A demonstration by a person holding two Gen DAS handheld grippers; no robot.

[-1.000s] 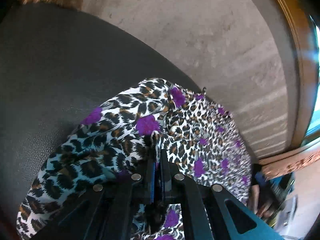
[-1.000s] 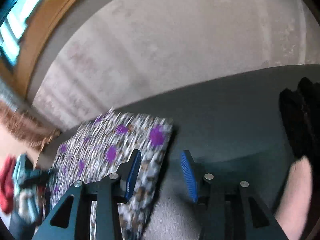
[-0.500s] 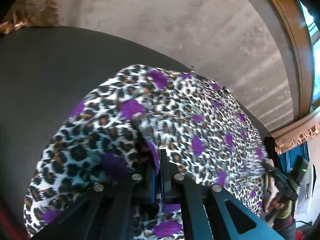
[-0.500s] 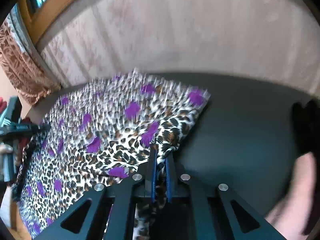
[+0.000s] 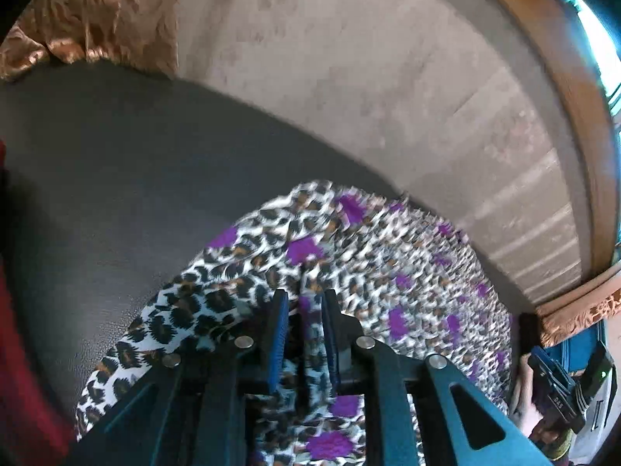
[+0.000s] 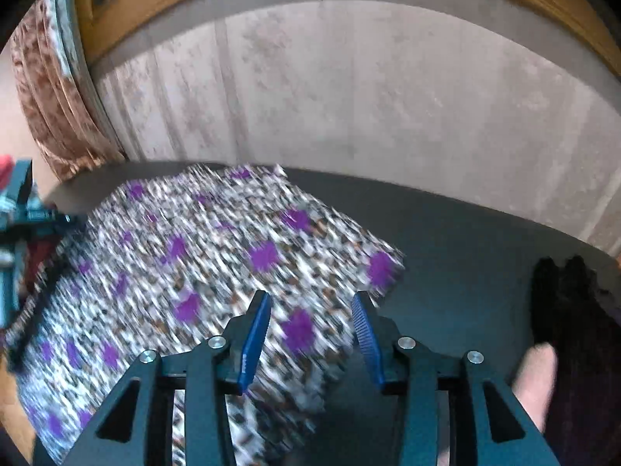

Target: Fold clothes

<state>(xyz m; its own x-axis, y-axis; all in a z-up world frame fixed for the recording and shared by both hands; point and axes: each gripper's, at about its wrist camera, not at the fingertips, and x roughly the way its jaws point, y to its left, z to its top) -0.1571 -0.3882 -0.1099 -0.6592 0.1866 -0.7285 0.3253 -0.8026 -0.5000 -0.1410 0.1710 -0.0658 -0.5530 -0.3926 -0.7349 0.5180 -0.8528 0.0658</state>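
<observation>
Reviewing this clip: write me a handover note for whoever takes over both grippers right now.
Left gripper: jaws slightly apart, a ridge of the leopard-print garment between the pads, not clamped.
Right gripper: open, empty, above the garment's near corner.
Garment lies spread on the dark table; a black cloth lies at the right.
Done: one fold appears laid; the view is blurred.
Left: probably further folds and smoothing.

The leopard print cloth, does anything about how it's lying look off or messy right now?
Mostly flat, but the leopard print cloth is bunched into a raised ridge between the fingers of the left gripper. The right gripper hangs open over its near corner. No tears visible, though the right view is blurred.
</observation>
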